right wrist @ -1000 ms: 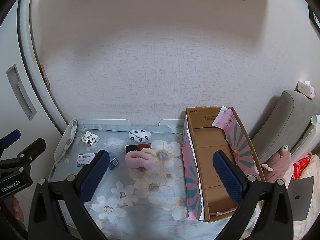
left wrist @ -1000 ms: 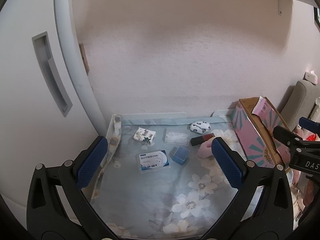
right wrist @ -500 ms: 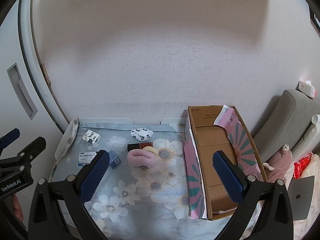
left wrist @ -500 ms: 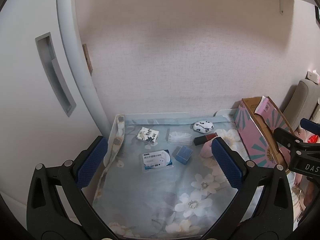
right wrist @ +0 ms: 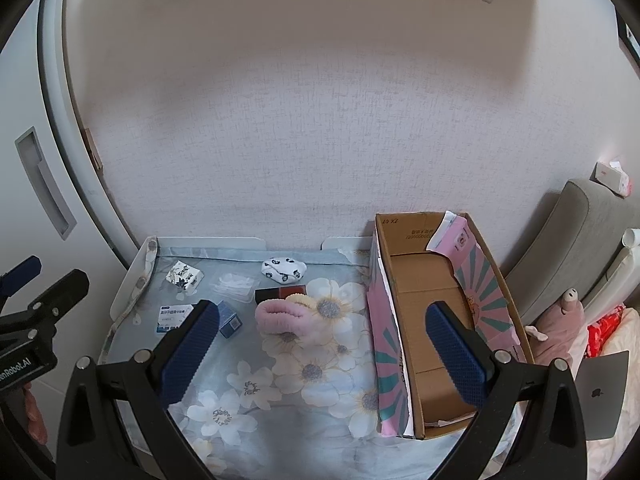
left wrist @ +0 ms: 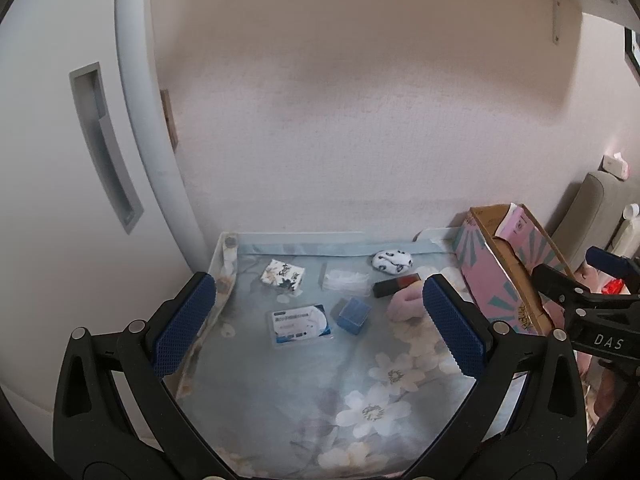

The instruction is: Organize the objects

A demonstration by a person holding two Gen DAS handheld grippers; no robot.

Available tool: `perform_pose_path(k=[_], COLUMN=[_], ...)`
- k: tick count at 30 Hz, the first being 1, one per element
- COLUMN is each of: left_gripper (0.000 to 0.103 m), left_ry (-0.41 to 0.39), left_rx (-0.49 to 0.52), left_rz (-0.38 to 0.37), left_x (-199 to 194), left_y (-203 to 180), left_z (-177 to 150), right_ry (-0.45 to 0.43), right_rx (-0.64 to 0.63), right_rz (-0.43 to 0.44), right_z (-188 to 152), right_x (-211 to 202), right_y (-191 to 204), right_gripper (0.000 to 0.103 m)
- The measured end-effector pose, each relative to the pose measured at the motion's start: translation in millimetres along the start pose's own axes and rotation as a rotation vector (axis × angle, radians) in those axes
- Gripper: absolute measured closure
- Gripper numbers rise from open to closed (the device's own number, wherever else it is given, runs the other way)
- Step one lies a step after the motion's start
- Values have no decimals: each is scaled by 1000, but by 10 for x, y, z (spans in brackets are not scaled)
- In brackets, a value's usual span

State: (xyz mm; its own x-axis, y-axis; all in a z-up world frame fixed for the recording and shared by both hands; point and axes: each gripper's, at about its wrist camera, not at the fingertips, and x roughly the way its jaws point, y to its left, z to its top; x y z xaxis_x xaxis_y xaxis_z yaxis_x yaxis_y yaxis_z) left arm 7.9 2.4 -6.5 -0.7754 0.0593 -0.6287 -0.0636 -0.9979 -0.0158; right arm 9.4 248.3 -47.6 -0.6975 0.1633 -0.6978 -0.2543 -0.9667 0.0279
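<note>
The bed (right wrist: 304,408), under a flowered sheet, carries a cardboard box (right wrist: 424,320), pink headband (right wrist: 280,314), blue box (right wrist: 229,319), spotted pouch (right wrist: 283,269) and card packet (left wrist: 300,319).

The left claw (left wrist: 320,320) has black plastic arms with triangular cut-outs, silver screws at the joints and blue cross-hatched pads (left wrist: 182,324). The right claw (right wrist: 320,344) is built alike; white lettering "DAS" marks its black body in the left view.

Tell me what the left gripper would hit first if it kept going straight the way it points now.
Probably the floral cloth, near the small blue box and the flat white packet. The open left gripper holds nothing and nothing stands nearer between its fingers. Depth is unclear in the fisheye view.
</note>
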Motion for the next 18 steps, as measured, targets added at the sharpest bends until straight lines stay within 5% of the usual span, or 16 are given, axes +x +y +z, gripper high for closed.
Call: perform_pose_path(k=[18], left_gripper=[0], left_ry=[27], left_rx=[25], left_rz=[3], left_x=[18], left_y=[26], left_z=[-28], right_ry=[-6], right_rx=[-1], right_rz=[3], right_z=[4], right_x=[-9], right_y=[-28], right_gripper=[1])
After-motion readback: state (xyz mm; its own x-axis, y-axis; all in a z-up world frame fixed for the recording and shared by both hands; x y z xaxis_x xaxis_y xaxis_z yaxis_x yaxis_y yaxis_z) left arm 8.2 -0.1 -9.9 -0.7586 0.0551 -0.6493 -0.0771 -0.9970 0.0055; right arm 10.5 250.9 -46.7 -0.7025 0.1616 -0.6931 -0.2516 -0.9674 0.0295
